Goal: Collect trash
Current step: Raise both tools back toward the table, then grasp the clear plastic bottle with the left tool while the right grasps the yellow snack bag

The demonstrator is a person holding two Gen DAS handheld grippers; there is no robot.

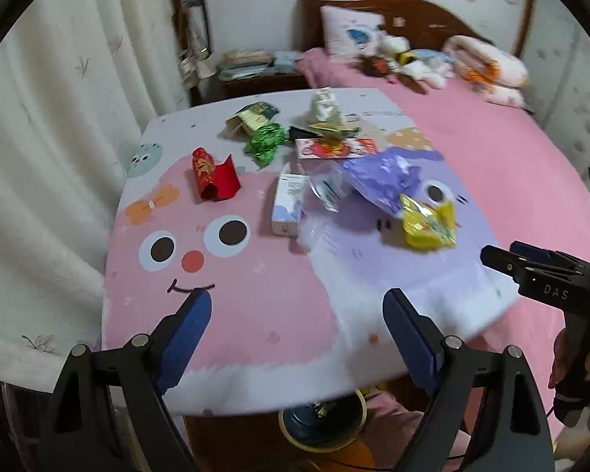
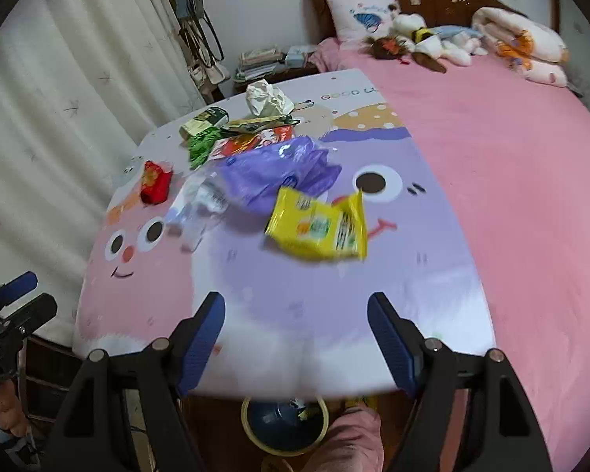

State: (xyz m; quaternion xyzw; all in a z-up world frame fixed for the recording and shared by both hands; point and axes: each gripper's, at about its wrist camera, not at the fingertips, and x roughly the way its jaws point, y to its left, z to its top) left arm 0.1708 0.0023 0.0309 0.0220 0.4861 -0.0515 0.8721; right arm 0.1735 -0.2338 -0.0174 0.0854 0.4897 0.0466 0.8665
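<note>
Trash spread on table point(image 2: 432, 275): snack packet point(image 2: 318, 228) nearest, plastic bag point(image 2: 271, 177) behind it, foil wrapper point(image 2: 155, 183) far left. Bin point(image 2: 285, 424) on floor under table's near edge; bed point(image 2: 511, 157) to the right.

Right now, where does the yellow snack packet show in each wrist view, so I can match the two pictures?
Left wrist view: the yellow snack packet lies right of centre, on the purple part of the table cover, ahead of the right-hand jaw.
Right wrist view: the same packet lies near the centre, ahead of the open jaws.
Shared landmark: the crumpled purple plastic bag just behind it.
</note>
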